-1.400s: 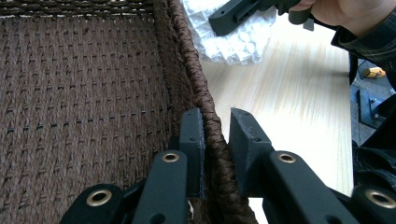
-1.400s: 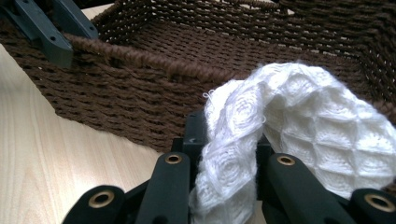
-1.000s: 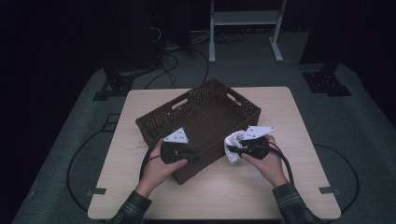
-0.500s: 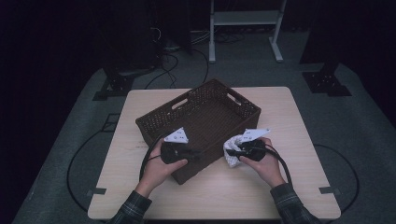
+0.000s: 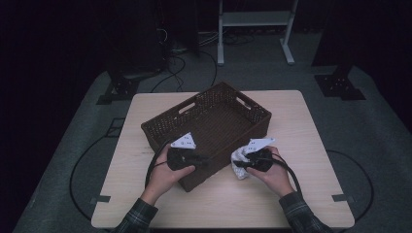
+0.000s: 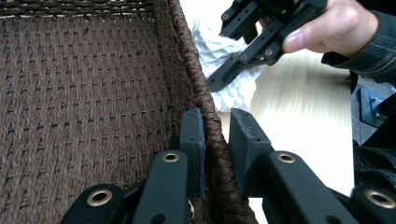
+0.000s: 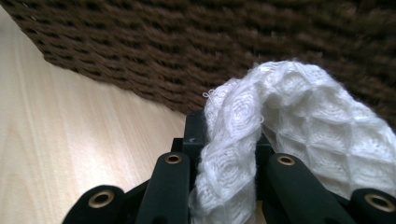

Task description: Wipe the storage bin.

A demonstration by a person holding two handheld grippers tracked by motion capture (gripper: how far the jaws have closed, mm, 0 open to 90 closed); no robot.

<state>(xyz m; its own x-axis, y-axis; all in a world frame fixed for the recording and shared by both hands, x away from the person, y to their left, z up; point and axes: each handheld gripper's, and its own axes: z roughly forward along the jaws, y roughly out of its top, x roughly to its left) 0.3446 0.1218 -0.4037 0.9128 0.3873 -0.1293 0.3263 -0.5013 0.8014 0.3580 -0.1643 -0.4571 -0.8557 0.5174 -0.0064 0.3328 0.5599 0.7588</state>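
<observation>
Pinching waffle-knit white cloth (image 7: 261,140), right tongs (image 7: 224,135) face the woven basket (image 7: 233,42).

Both forearms come in from the near edge. The left gripper (image 5: 206,158) has its jaws pressed together on something and points right; the right gripper (image 5: 239,163) is clamped too, pointing left.

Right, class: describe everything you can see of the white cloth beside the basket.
The cloth is white, soft and knitted in a raised diamond or waffle pattern. It is bunched, not spread. The right gripper is shut on a fold of it, which drapes over the fingers. It sits close against the outer wall of the brown woven basket, at its near right corner, over the pale wooden table. Whether it touches the table is unclear.
</observation>
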